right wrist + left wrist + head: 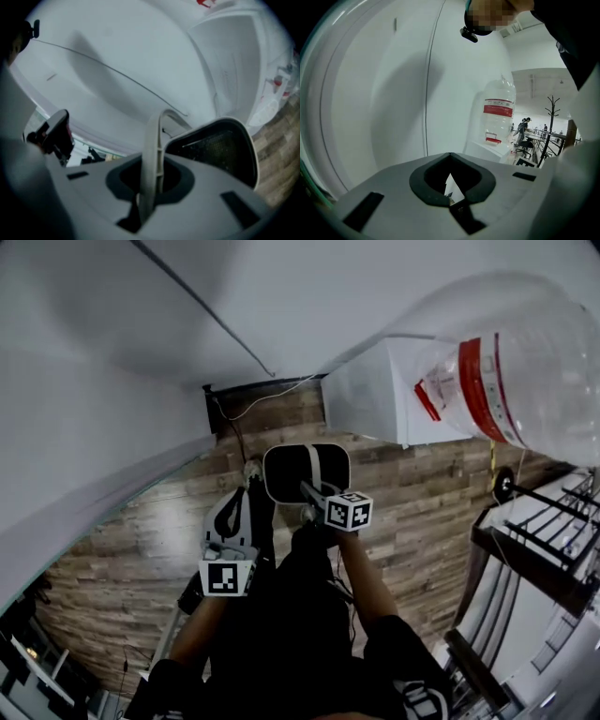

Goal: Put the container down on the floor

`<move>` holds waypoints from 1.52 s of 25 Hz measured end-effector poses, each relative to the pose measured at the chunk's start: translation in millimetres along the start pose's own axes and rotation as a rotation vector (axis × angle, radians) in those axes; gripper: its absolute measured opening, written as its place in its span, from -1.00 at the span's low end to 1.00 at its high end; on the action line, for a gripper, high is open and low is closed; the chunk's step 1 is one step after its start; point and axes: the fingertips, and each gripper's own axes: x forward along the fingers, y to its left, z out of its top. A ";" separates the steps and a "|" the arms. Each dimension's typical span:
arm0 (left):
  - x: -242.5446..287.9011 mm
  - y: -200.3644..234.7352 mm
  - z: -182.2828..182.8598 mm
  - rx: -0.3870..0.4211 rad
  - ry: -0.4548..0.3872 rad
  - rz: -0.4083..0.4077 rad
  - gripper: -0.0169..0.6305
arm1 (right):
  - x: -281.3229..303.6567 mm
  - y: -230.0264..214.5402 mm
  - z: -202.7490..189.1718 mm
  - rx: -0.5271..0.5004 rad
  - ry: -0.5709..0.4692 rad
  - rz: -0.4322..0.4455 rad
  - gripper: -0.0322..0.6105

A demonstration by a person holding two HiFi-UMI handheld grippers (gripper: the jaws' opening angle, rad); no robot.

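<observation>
The container [307,472] is a black bin with a white rim and a thin white handle. It hangs above the wood floor [122,549] in the head view. My right gripper [317,497] is shut on that handle. In the right gripper view the handle [152,136] runs up between the jaws of my right gripper [151,176], and the bin's dark mesh side [220,145] sits just to the right. My left gripper [230,526] is beside the bin on its left, apart from it. The left gripper view shows my left gripper [450,161] shut with nothing in it.
A white water dispenser [375,395] stands against the wall ahead, topped by a big clear bottle with a red label [525,371] [499,112]. A black metal rack [534,549] is at the right. A cable [225,427] runs down the white wall. A coat stand [551,112] is far off.
</observation>
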 end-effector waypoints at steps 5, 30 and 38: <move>30.0 12.5 -17.3 -0.026 -0.005 -0.013 -0.87 | 58.8 -41.5 12.2 -0.045 0.021 -0.006 -0.76; 158.6 74.1 -116.9 -0.039 0.035 0.002 -0.87 | 278.9 -243.8 31.6 -0.102 0.060 -0.013 -0.76; 171.7 75.5 -139.2 -0.045 0.015 -0.004 -0.87 | 301.6 -276.3 48.0 -0.116 0.064 -0.017 -0.76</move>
